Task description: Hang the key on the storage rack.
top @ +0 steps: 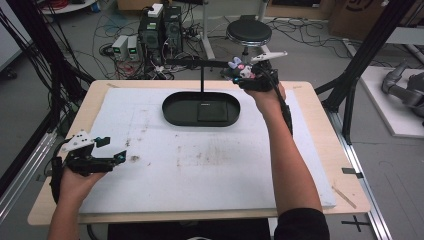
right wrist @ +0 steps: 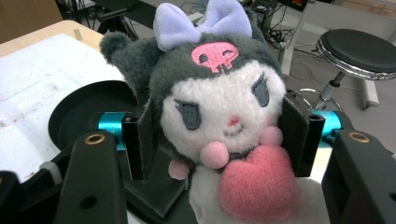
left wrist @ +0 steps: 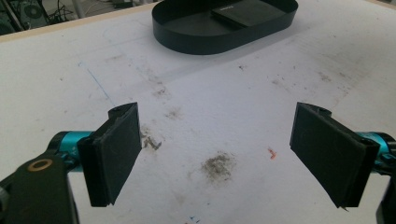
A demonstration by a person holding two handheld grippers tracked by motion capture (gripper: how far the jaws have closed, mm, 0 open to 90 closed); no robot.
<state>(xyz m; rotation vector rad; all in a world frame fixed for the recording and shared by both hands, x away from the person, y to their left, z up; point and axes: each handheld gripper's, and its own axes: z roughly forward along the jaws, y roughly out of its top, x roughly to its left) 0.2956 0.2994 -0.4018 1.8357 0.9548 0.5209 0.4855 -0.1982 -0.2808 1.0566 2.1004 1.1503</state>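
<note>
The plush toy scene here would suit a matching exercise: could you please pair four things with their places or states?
1. plush toy
2. left gripper
3. black oval tray
4. round stool

a. on the floor beyond the table
b. open above the stained white mat
c. clamped in the right gripper
d. on the mat's far side

Pairs: 1-c, 2-b, 3-d, 4-a

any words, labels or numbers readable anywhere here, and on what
No text can be read.
Small pale marking on the dark flat pad in the black oval tray: too small and blurred to read.
Plush toy held in the right gripper: an embroidered pink skull sign on its forehead, no letters.
</note>
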